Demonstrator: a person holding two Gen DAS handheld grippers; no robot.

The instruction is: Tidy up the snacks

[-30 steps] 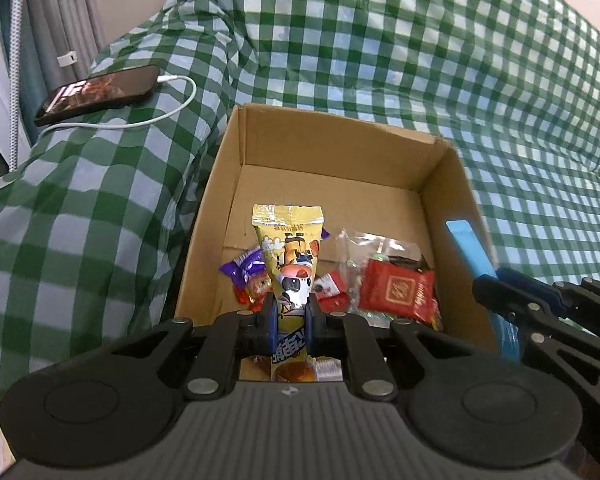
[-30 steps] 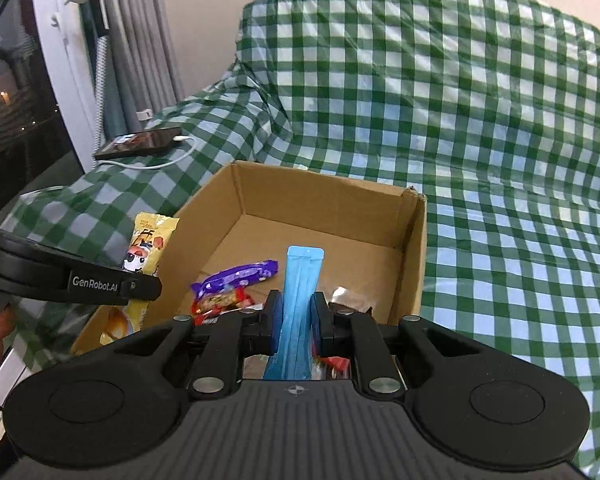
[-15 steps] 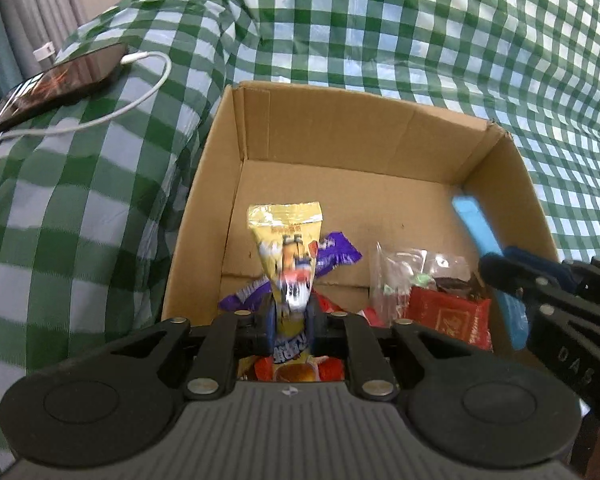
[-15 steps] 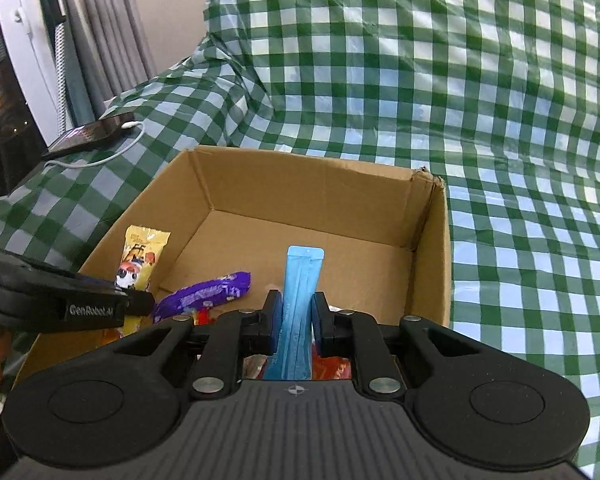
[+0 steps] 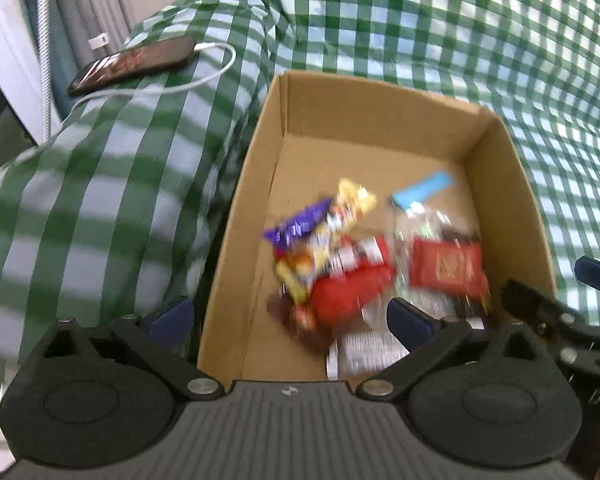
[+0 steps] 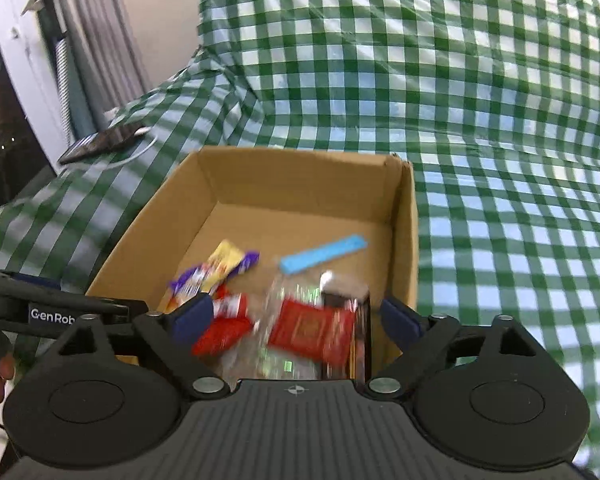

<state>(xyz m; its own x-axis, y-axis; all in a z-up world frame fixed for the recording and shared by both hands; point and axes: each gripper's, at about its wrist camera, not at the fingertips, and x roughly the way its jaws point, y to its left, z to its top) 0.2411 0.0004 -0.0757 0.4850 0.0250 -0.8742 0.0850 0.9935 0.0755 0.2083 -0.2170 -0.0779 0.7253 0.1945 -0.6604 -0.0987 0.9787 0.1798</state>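
Checked cloth, cardboard box; snacks loose beyond both grippers' opening, empty fingers.

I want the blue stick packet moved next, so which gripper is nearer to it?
Right, probably. The right gripper hangs over the box's right half, where the blue stick packet lies ahead of its opening jaws. The left gripper, also opening, straddles the cardboard box's left wall.

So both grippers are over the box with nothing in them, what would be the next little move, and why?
Probably lift both away from the cardboard box to fetch more snacks. The left gripper and right gripper are opening with nothing between their fingers; the yellow packet and blue stick already lie inside on the pile.
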